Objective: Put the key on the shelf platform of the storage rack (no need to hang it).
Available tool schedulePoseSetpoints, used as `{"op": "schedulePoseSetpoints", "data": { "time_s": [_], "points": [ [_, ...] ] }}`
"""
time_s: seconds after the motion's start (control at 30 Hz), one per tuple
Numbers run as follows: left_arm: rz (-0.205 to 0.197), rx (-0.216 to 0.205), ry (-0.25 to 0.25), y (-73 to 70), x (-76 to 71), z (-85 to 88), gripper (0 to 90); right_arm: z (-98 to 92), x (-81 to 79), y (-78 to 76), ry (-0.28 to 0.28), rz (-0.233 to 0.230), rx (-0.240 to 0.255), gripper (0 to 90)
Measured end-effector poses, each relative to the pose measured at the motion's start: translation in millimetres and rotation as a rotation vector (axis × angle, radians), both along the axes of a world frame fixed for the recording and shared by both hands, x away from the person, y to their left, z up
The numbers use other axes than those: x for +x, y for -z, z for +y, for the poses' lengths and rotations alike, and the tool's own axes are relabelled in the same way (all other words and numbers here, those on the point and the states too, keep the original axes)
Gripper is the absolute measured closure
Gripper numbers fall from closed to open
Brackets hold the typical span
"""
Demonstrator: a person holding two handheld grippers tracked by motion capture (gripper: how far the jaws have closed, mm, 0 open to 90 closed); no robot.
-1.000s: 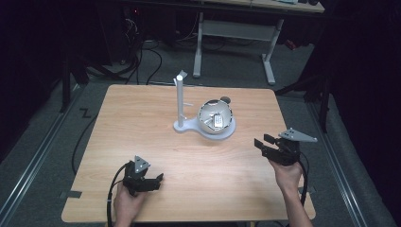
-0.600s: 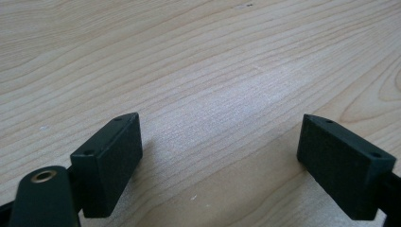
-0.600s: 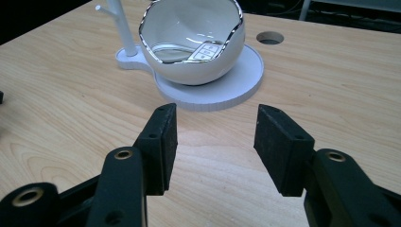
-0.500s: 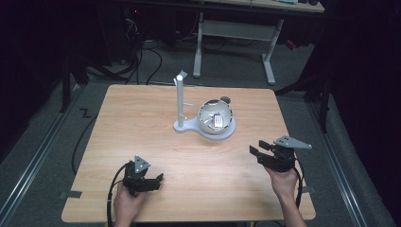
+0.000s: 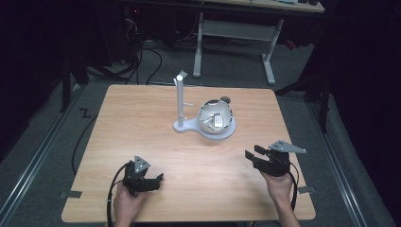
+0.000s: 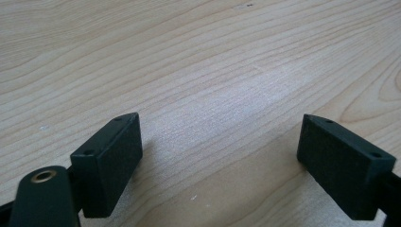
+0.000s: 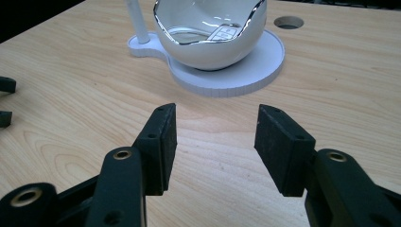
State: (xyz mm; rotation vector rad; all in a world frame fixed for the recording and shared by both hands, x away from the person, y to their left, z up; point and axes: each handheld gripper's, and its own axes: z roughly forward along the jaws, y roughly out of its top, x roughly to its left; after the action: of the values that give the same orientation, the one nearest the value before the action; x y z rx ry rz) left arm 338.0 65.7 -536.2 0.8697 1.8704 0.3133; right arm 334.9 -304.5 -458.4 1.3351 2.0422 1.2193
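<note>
A white bowl (image 5: 215,118) with a jagged, eggshell-like rim sits on a white round base (image 5: 226,133) that carries a tall white post (image 5: 180,99), mid-table toward the back. A small grey object (image 5: 218,120) lies inside the bowl. In the right gripper view the bowl (image 7: 210,40) stands ahead of the jaws. My left gripper (image 5: 156,181) rests near the table's front left, open, with bare wood between its jaws (image 6: 220,156). My right gripper (image 5: 253,155) hangs low over the front right, open and empty (image 7: 215,142), pointing toward the bowl.
The wooden table (image 5: 142,127) has a round cable hole (image 5: 226,100) behind the bowl. Dark floor with cables and a second table's white legs (image 5: 269,52) lie beyond. Bare wood separates both grippers from the stand.
My right gripper has sunk and slid toward the front and slightly left. The left gripper, the bowl and the stand have stayed put.
</note>
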Motion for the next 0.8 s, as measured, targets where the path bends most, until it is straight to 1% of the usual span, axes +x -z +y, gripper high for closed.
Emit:
{"op": "schedulePoseSetpoints", "data": {
  "time_s": [0.17,0.3,0.37,0.43,0.6,0.8],
  "points": [
    [0.000,0.000,0.000,0.0,0.0,0.0,15.1,2.9,-0.7,6.0,-0.005,0.005,0.006,49.2],
    [0.000,0.000,0.000,0.0,0.0,0.0,15.1,6.5,-1.5,12.3,-0.009,0.019,0.007,48.9],
    [0.000,-0.001,-0.001,0.0,0.0,-0.1,15.1,8.3,-1.8,15.3,-0.015,0.018,-0.003,48.7],
    [0.000,0.000,0.000,0.0,0.0,0.0,15.1,9.7,-2.1,18.2,-0.017,0.022,-0.002,48.2],
    [0.000,0.000,0.000,0.0,0.0,0.0,15.1,12.8,-3.6,24.9,-0.021,0.039,-0.020,47.6],
    [0.000,0.000,0.000,0.0,0.0,0.0,15.1,15.6,-4.8,31.2,-0.024,0.050,-0.025,47.5]
  ]
}}
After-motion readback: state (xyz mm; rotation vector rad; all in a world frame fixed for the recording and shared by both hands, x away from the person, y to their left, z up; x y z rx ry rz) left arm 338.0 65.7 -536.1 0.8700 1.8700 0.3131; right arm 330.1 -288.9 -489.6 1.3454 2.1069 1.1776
